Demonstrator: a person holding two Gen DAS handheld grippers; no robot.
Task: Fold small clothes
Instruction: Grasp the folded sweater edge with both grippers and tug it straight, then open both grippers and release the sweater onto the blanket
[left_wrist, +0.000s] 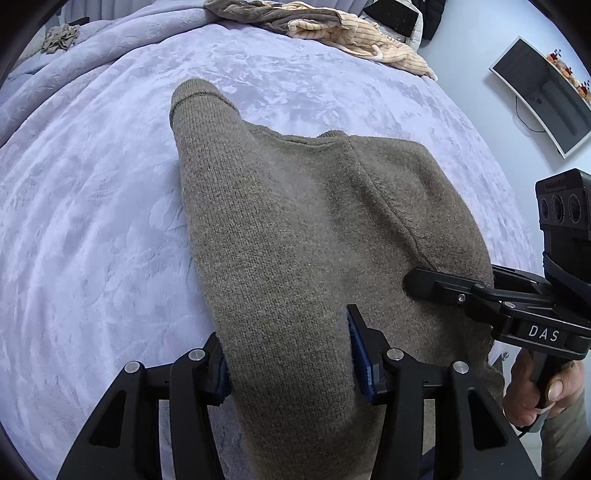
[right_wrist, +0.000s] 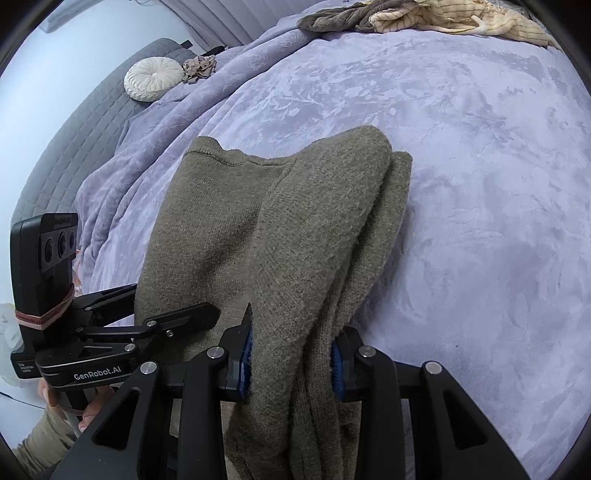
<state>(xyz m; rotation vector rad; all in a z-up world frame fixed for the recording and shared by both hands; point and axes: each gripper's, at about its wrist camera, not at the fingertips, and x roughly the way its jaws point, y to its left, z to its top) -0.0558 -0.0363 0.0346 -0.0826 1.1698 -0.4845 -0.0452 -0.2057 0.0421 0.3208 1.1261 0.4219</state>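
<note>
An olive-brown knitted sweater (left_wrist: 295, 229) lies on the lilac blanket (left_wrist: 92, 221), partly folded, with its neckline at the far end. My left gripper (left_wrist: 291, 365) is shut on the near left part of the sweater, cloth bunched between its blue pads. My right gripper (right_wrist: 291, 358) is shut on the near right part of the sweater (right_wrist: 280, 221), where several layers hang between the pads. Each gripper shows in the other's view, the right one (left_wrist: 424, 284) at the sweater's right edge and the left one (right_wrist: 192, 314) at its left edge.
A heap of brown and cream striped clothes (left_wrist: 332, 26) lies at the far edge of the bed. A round white cushion (right_wrist: 153, 79) and a small crumpled garment (right_wrist: 201, 68) sit at the far left. A monitor (left_wrist: 543, 96) stands by the wall at right.
</note>
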